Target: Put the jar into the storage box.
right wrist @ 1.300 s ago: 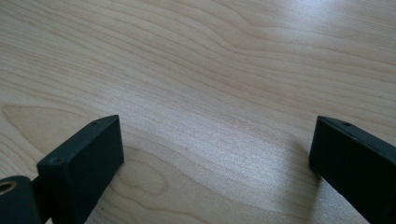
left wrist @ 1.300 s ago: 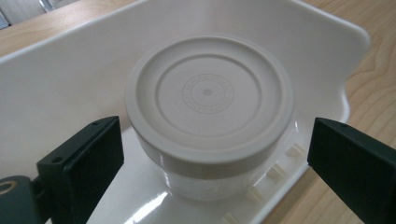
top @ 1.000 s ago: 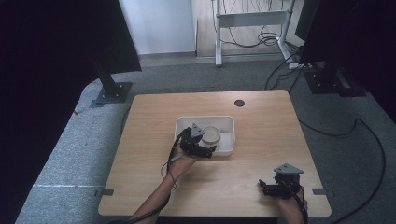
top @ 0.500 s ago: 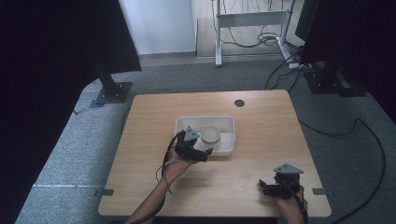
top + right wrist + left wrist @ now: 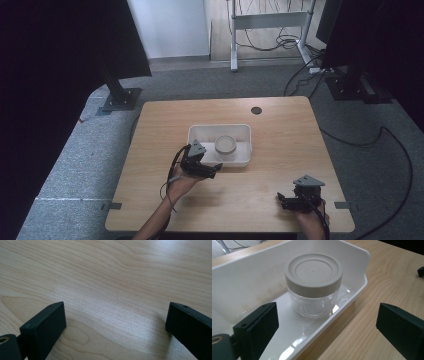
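Your left gripper [image 5: 216,168] gapes wide, empty, at the tray [image 5: 244,161] holding the jar [image 5: 225,145]; your right gripper [image 5: 281,201], well apart, gapes empty too.

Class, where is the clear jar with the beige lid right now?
The clear jar with the beige lid stands upright inside the white plastic tray at mid-table, just beyond the open left gripper.

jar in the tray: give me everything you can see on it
The jar is short and round, with clear walls that look like plastic or glass and a flat beige lid marked with concentric rings, closed on top. It stands upright on the floor of the white tray, toward the right of its middle. Neither gripper touches it.
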Action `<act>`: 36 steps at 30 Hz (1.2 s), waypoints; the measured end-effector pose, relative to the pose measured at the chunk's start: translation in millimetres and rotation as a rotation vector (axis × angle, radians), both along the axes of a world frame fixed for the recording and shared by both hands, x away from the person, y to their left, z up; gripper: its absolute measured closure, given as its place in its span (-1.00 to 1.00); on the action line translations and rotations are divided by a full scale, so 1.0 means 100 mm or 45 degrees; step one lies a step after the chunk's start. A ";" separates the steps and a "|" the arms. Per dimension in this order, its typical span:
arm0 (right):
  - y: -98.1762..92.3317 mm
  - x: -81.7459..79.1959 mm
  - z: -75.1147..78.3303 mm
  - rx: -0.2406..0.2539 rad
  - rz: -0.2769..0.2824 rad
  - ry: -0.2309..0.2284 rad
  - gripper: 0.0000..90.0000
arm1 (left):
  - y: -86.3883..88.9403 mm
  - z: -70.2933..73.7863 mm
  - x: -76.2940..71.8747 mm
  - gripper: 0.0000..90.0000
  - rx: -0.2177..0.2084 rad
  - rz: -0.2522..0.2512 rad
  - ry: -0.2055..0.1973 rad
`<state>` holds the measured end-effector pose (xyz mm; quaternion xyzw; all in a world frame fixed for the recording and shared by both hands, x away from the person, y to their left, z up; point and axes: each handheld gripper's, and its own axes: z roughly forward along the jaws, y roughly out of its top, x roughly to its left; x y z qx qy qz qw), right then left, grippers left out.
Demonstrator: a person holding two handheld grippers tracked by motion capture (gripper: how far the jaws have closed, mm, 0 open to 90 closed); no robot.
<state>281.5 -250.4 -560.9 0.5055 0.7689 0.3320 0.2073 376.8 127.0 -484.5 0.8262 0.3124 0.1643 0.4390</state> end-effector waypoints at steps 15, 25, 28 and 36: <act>0.00 0.00 0.00 -0.001 0.001 -0.001 -0.94 | 0.15 -0.03 -0.10 -0.91 0.000 -0.005 -0.005; 0.00 0.00 0.00 -0.001 0.001 -0.002 -0.94 | 0.22 -0.03 -0.17 -0.91 -0.003 -0.013 -0.016; 0.00 0.00 0.00 -0.001 0.001 -0.002 -0.94 | 0.25 -0.04 -0.19 -0.90 -0.004 -0.014 -0.016; 0.00 0.00 0.00 -0.001 0.001 -0.002 -0.94 | 0.34 -0.05 -0.25 -0.90 -0.007 -0.006 -0.015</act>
